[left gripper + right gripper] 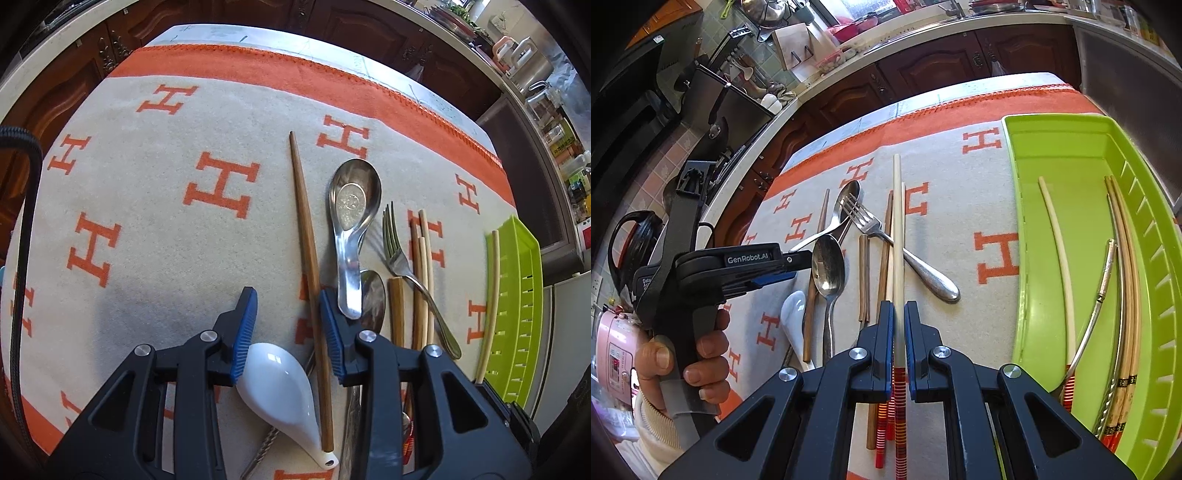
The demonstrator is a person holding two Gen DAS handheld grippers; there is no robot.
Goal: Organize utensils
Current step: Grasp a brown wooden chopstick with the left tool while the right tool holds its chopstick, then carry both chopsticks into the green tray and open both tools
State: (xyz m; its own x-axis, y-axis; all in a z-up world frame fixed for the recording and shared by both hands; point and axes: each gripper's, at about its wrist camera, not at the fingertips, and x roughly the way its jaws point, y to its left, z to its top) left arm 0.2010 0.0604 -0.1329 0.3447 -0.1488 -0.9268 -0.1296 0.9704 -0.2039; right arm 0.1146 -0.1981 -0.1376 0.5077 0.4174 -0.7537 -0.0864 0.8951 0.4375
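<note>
My right gripper is shut on a cream chopstick with a red-striped end, which points away over the utensil pile. To its right, the green tray holds a cream chopstick, a metal chopstick and a bamboo pair. My left gripper stands open over the cloth. A white ceramic spoon and a brown chopstick lie below, between its jaws. In the right wrist view, this left gripper hovers above the white spoon.
On the orange-and-beige cloth lie a metal soup spoon, a fork, a tablespoon and several more chopsticks. The green tray sits at the cloth's right edge. A hand holds the left gripper's handle. Cabinets stand behind the table.
</note>
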